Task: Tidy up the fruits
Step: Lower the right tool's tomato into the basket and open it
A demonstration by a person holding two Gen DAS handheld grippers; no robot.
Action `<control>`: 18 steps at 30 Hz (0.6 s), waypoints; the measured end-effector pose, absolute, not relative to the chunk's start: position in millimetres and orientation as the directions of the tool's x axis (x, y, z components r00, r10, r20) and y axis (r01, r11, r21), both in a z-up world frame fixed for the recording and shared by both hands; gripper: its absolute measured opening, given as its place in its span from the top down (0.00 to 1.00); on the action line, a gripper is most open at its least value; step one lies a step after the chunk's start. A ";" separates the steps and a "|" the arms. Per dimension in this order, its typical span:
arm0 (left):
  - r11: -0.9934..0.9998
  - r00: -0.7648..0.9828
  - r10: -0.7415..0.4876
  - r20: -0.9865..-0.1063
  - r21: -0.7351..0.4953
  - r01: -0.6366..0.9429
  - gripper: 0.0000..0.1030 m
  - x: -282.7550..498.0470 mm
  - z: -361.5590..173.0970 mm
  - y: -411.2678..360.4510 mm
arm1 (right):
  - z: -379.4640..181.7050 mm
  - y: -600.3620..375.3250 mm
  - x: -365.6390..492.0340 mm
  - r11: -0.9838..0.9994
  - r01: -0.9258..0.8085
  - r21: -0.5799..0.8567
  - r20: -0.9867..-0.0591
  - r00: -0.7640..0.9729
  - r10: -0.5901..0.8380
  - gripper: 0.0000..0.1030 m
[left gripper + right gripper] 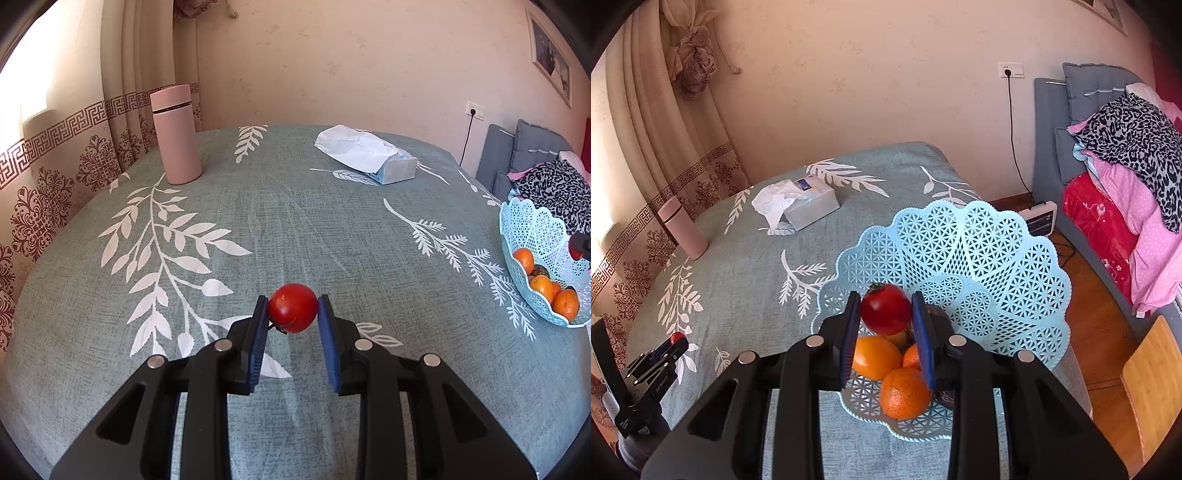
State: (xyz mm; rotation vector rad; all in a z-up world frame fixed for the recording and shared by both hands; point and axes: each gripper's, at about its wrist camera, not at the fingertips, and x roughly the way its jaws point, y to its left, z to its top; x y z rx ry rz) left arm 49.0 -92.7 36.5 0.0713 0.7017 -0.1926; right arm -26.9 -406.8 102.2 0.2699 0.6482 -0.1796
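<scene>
My left gripper (293,308) is shut on a small red tomato (293,307), held above the grey-green leaf-print tablecloth (295,221). My right gripper (885,310) is shut on a second red tomato (885,308), held over the light blue lattice basket (990,258). Several oranges (905,391) and a dark fruit (946,398) lie in the basket below it. In the left wrist view the basket (528,236) stands at the right edge with oranges (543,286) inside, and the right gripper (580,245) pokes in above it. The left gripper (674,341) with its tomato shows at lower left in the right wrist view.
A pink flask (175,134) stands at the table's far left. A tissue box (373,157) lies at the far middle. Beyond the table's right edge are a grey sofa with piled bedding (1126,184), a wooden floor and a wooden stool (1156,380).
</scene>
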 end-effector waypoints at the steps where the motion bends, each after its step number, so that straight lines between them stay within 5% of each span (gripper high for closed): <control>1: 0.979 0.746 -0.156 -0.647 0.002 0.206 0.73 48.6 36.9 -94.6 | 100.0 -411.0 -27.5 0.946 0.260 0.192 -0.620 0.780 -0.089 0.72; 18: 0.960 0.738 -0.184 -0.649 0.041 0.276 0.73 40.2 40.7 -127.2 | 86.3 -442.1 -41.4 0.914 0.343 0.218 -0.619 0.773 -0.142 0.72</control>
